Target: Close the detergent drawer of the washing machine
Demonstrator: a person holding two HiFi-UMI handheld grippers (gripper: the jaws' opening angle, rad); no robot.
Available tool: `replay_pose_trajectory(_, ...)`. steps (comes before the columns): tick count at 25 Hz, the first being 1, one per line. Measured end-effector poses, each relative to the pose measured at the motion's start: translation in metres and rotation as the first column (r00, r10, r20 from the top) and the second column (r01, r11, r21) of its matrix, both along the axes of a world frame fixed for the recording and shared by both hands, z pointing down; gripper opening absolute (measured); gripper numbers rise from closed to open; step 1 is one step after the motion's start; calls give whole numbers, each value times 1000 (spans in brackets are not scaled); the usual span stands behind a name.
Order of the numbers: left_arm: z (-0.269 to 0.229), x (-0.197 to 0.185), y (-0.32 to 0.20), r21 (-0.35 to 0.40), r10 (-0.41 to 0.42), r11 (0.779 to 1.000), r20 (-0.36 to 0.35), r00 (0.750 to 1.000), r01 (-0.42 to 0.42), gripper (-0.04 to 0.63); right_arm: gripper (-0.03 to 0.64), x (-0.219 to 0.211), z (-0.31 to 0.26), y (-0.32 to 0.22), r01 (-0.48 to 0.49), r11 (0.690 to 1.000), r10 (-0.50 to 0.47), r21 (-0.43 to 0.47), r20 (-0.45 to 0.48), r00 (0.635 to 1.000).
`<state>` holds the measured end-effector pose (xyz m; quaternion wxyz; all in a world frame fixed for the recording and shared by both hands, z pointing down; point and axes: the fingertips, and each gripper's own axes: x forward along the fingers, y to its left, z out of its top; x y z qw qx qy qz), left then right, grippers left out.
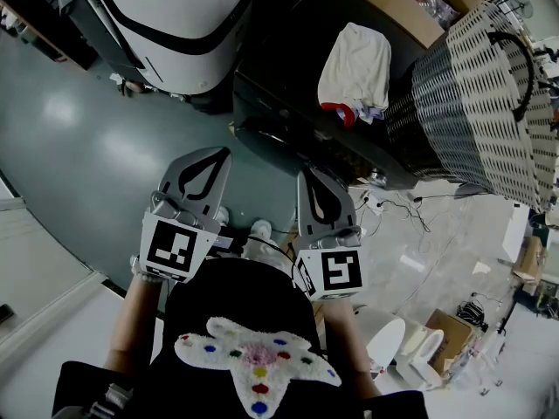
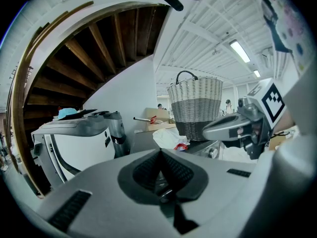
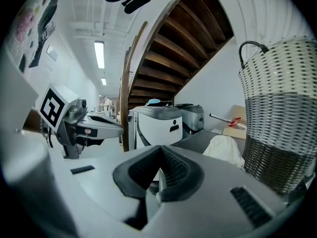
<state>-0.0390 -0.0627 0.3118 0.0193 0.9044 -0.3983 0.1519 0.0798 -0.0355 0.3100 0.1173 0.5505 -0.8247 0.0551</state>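
Detergent drawer: can't be made out in any view. The washing machine [image 1: 279, 94], dark-topped, is seen at centre of the head view, ahead of both grippers and apart from them. At far left a white-and-black machine [image 1: 175, 16] is stood on the grey floor [image 1: 79, 147]. The left gripper [image 1: 217, 157] is held over the floor w/ jaws fully together, nothing between them. Just beside it, the right gripper [image 1: 310, 180] is held near the washer's front edge, jaws likewise pressed together & empty. On the washer's top a white cloth [image 1: 354, 64] w/ red trim is draped. Further right a wicker basket [image 1: 480, 103] is set beside the cloth; whether on the washer or next to it can't be told. Cardboard boxes [image 1: 402, 7] are seen behind.
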Motion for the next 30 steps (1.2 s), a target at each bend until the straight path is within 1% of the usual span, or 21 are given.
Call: replay_pose_trajectory(30, 0, 2, -3, 5, -4, 1000, -3, 1000, 4, 11, 5, 1, -1, -3, 7, 1000, -7, 5, -18, 1000)
